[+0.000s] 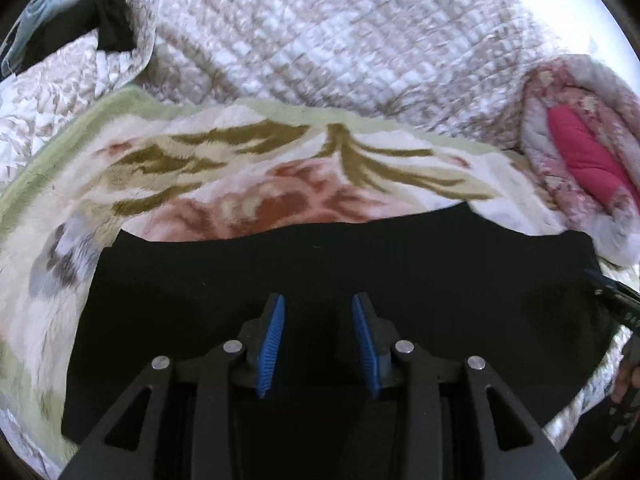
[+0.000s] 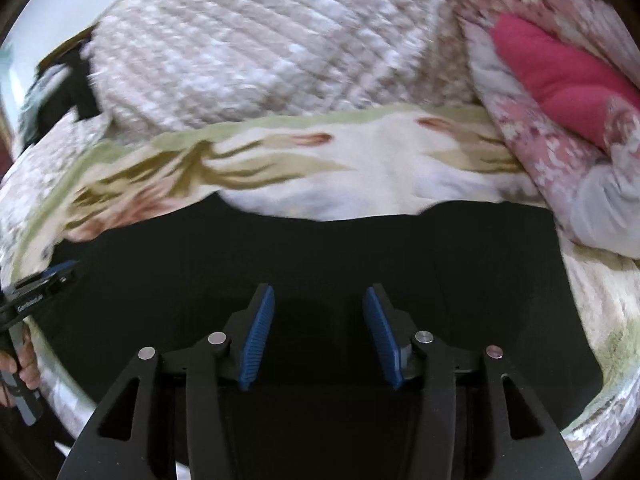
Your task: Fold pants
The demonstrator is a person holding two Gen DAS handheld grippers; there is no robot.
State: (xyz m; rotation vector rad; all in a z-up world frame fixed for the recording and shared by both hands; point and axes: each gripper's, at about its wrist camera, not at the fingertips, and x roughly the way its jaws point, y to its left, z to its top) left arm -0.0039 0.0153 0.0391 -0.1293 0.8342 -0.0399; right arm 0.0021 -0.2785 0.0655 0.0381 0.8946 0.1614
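Bedding fills the left wrist view: a fleece blanket (image 1: 256,168) with olive leaves and reddish flowers covers the surface, a white quilted cover (image 1: 320,32) is heaped behind it, and a rolled pink floral comforter (image 1: 580,148) with a bright pink lining sits at the right. The black pants (image 1: 304,264) lie flat on the blanket in the lower half, their far edge running almost straight across. The left gripper (image 1: 318,300) hangs over the dark cloth with its blue pads (image 1: 272,340) parted – only flat black fabric shows in the gap, and nothing is pinched. At the right edge the tip of the right gripper (image 1: 612,304) reaches in over the pants' side.

From the right wrist, the same blanket (image 2: 380,160) and white quilted cover (image 2: 260,52) lie beyond, and the pink comforter (image 2: 560,80) bulks at the upper right. The pants (image 2: 320,252) spread wide across the lower frame on the blanket. The right gripper (image 2: 318,292) has its jaws apart – its blue pads (image 2: 258,336) stand clear of the cloth, gripping nothing. At the left edge the left gripper (image 2: 52,276) shows over the pants' border, with a person's fingers (image 2: 28,360) wrapped on its handle below.
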